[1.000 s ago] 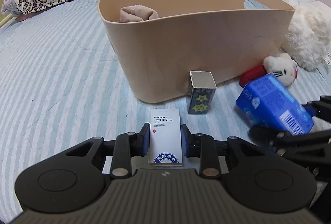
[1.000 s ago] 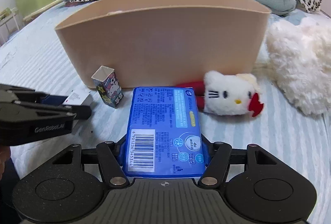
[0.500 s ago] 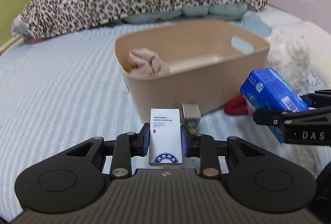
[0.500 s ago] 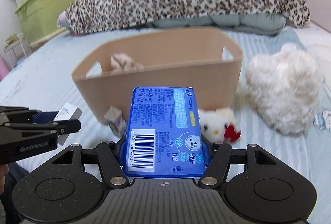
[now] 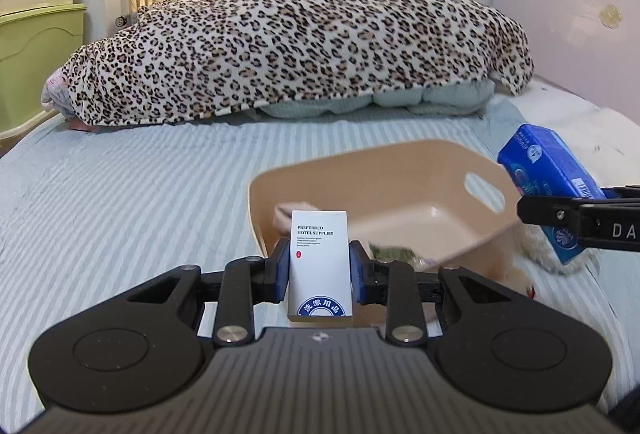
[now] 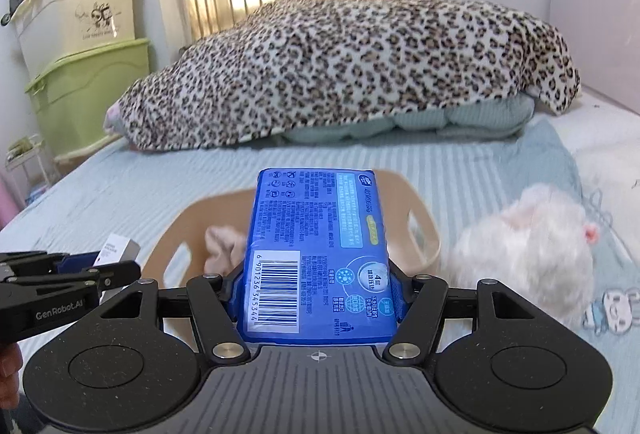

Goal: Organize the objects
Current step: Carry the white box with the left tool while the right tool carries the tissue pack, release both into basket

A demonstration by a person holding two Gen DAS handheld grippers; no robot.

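Note:
My left gripper [image 5: 319, 268] is shut on a small white box [image 5: 319, 258] printed "Preferred Hotel Supplies" and holds it high above the near left edge of a beige plastic basket [image 5: 440, 169]. My right gripper [image 6: 318, 286] is shut on a blue tissue pack [image 6: 320, 250], held above the same basket [image 6: 424, 230]. A beige cloth [image 6: 222, 246] lies inside the basket. The blue pack [image 5: 548, 177] also shows at the right in the left wrist view, and the white box [image 6: 118, 248] at the left in the right wrist view.
A white fluffy plush [image 6: 524, 238] lies on the striped bed sheet [image 5: 120, 201] right of the basket. A leopard-print blanket [image 5: 296, 45] covers pillows at the bed's head. Green and cream storage bins [image 6: 88, 73] stand left of the bed.
Both grippers have risen well above the bed with their loads. The basket now sits below them and I see into it from above; the small box and Hello Kitty toy have left view.

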